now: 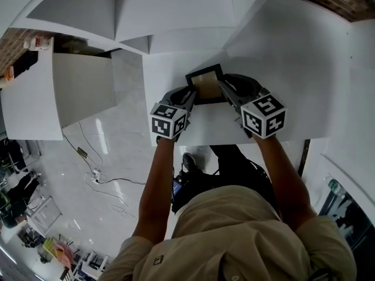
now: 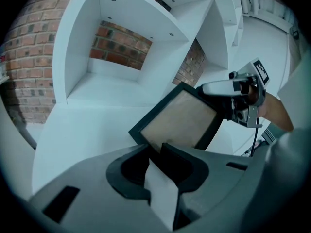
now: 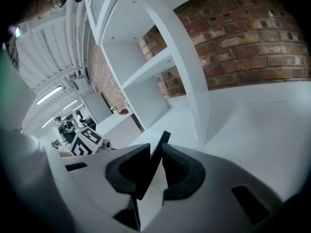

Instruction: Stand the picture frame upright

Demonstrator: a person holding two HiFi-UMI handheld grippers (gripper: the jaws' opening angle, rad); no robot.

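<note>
The picture frame (image 1: 206, 82) is black with a brown panel and lies tilted over the white shelf top (image 1: 176, 69). My left gripper (image 1: 191, 96) is shut on its near left edge; in the left gripper view the frame (image 2: 177, 120) rises out from between the jaws (image 2: 154, 152). My right gripper (image 1: 225, 91) grips the frame's right side. In the right gripper view the frame (image 3: 164, 141) shows edge-on, with both pads of the right gripper (image 3: 155, 155) against it. The right gripper (image 2: 221, 98) also shows at the frame's far corner in the left gripper view.
White open shelf compartments (image 2: 126, 42) stand in front of a brick wall (image 3: 243, 38). A white upright divider (image 3: 189, 81) stands just beyond the frame. The shelf top's near edge (image 1: 246, 140) is by my forearms. A white counter (image 1: 35, 98) and floor cables (image 1: 99, 177) lie at the left.
</note>
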